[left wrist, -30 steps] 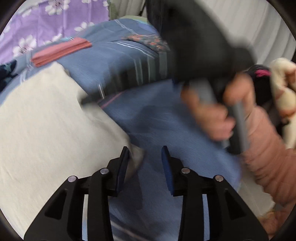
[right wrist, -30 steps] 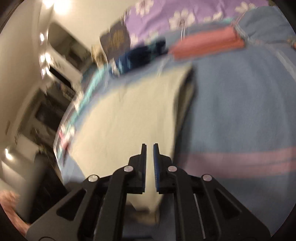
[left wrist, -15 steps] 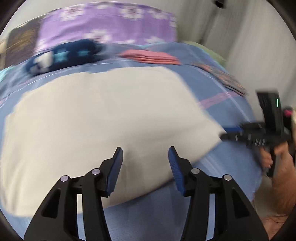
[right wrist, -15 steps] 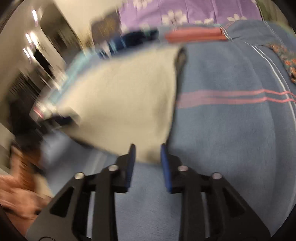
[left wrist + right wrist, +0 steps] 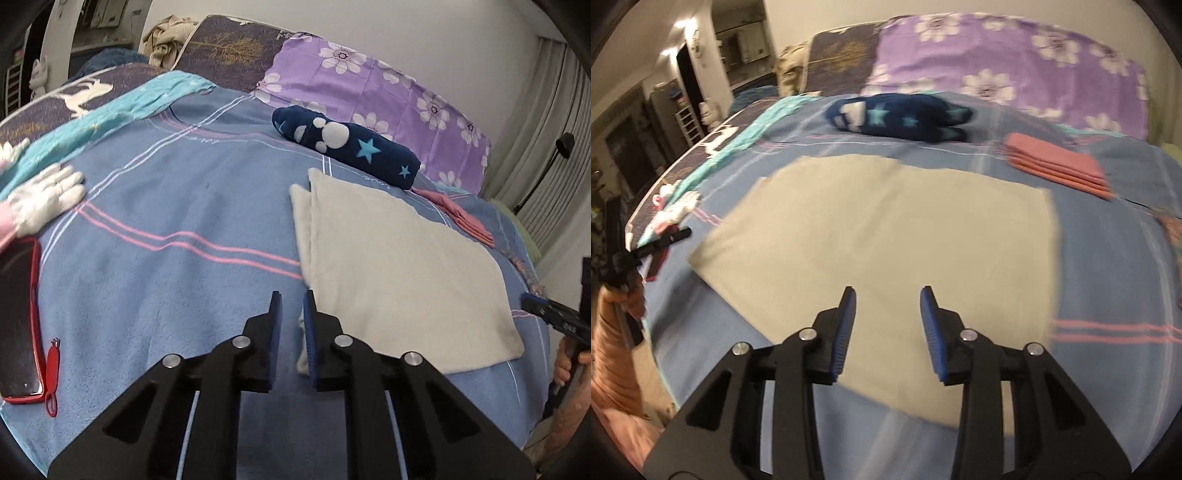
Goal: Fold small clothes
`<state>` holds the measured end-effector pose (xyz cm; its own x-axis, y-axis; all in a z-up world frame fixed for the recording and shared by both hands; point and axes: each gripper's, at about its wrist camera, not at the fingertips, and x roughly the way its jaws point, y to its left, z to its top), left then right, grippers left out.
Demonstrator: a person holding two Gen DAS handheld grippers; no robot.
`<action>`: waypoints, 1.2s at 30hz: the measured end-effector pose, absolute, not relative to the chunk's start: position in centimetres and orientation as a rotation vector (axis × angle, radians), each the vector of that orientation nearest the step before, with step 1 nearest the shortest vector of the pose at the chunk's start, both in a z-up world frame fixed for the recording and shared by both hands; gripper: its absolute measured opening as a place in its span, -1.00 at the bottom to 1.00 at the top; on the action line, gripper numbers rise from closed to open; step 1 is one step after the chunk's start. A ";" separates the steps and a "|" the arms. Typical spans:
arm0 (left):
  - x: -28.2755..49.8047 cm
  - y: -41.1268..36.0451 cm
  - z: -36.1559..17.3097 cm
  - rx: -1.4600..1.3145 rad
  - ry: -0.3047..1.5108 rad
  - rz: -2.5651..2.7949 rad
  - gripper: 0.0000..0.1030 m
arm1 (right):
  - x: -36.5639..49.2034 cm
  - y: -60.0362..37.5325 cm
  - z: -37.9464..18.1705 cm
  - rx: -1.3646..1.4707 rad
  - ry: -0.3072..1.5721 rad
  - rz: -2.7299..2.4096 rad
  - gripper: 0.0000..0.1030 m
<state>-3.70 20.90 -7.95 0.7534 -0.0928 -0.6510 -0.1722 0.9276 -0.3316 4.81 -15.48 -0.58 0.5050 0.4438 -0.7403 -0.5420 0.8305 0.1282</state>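
Note:
A cream cloth [image 5: 399, 266] [image 5: 886, 236] lies flat and folded on the blue striped bed cover [image 5: 166, 295]. My left gripper [image 5: 291, 314] hangs by the cloth's near left corner. Its jaws are closing to a narrow gap; the cloth edge runs behind the right finger, and I see no grip on it. From the right wrist it shows at the far left [image 5: 676, 234], just off the cloth's corner. My right gripper [image 5: 888, 306] is over the cloth's near edge, jaws opening, nothing pinched between them. In the left wrist view the right gripper [image 5: 546, 314] pokes in from the right.
A navy star-patterned roll [image 5: 347, 146] [image 5: 901, 116] and a folded pink stack [image 5: 461, 216] [image 5: 1060, 166] lie beyond the cloth, before a purple floral pillow [image 5: 388, 92]. At the left lie a red-cased phone [image 5: 18, 314], a white glove [image 5: 44, 199] and a teal blanket [image 5: 110, 114].
The right jaws went from shut to open and the gripper pulled back above the cloth. The left gripper swept left along the cloth's near edge and its jaws narrowed. The cloth now lies flat.

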 end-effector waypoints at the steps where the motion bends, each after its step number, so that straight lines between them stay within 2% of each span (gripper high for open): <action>1: -3.3 20.5 -8.3 -0.394 0.720 0.028 -0.75 | 5.1 -13.6 -0.5 -0.142 0.854 0.602 -0.29; 3: -3.2 20.3 -8.8 -0.405 0.714 -0.028 -0.75 | 6.4 -10.6 -0.5 -0.163 0.847 0.609 -0.34; 4: -3.2 20.0 -8.8 -0.410 0.708 -0.051 -0.75 | 7.0 -8.8 -0.4 -0.169 0.842 0.617 -0.45; 5: -2.7 19.9 -9.0 -0.421 0.706 -0.088 -0.67 | 7.7 -6.8 -0.3 -0.174 0.843 0.628 -0.49; 6: -2.5 19.3 -9.1 -0.423 0.708 -0.113 -0.38 | 8.1 -5.9 -0.2 -0.177 0.844 0.634 -0.49; 7: -2.1 19.1 -9.3 -0.418 0.709 -0.129 -0.21 | 8.7 -4.3 -0.1 -0.181 0.846 0.645 -0.49; 8: -1.8 18.9 -9.4 -0.402 0.707 -0.132 -0.12 | 9.1 -2.7 0.0 -0.188 0.848 0.652 -0.49; 9: -1.2 18.5 -9.6 -0.368 0.709 -0.144 -0.12 | 9.4 -1.9 0.0 -0.192 0.847 0.654 -0.49; 10: -0.8 18.3 -9.6 -0.347 0.712 -0.160 -0.16 | 10.0 -0.5 -0.1 -0.197 0.843 0.661 -0.49; 12: -0.1 18.1 -9.9 -0.336 0.715 -0.208 -0.97 | 10.9 1.8 -0.1 -0.215 0.836 0.670 -0.49; 14: -0.1 18.4 -9.9 -0.350 0.706 -0.232 -0.98 | 11.6 4.3 -0.3 -0.238 0.844 0.679 -0.38; 19: -2.8 19.3 -10.2 -0.363 0.682 -0.282 -0.98 | 12.6 8.3 -1.4 -0.299 0.884 0.698 -0.38; 24: -3.2 21.8 -11.2 -0.489 0.660 -0.302 -1.00 | 13.5 11.5 -3.0 -0.370 0.907 0.682 -0.26; 25: -3.2 21.8 -11.1 -0.492 0.655 -0.313 -0.94 | 13.9 12.3 -3.2 -0.380 0.913 0.678 -0.23; 26: -3.3 21.5 -11.1 -0.485 0.655 -0.325 -0.76 | 14.1 12.8 -3.3 -0.383 0.917 0.674 -0.20; 27: -3.3 21.3 -11.1 -0.475 0.658 -0.327 -0.47 | 14.5 13.2 -3.5 -0.385 0.924 0.667 -0.19; 29: -3.1 20.6 -11.1 -0.444 0.678 -0.317 -0.13 | 15.5 14.4 -3.8 -0.393 0.953 0.644 -0.11; 34: -1.4 19.6 -12.4 -0.423 0.794 -0.300 -0.12 | 17.5 17.1 -4.7 -0.442 0.958 0.605 -0.04; 36: -1.4 20.1 -12.5 -0.466 0.785 -0.315 -0.12 | 17.5 18.2 -5.3 -0.486 0.985 0.628 0.06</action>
<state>-1.36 20.13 -12.53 0.6690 -0.4373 -0.6010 0.0987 0.8537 -0.5113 17.52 18.22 -5.26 0.4041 0.2650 -0.8755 -0.6826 0.7245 -0.0958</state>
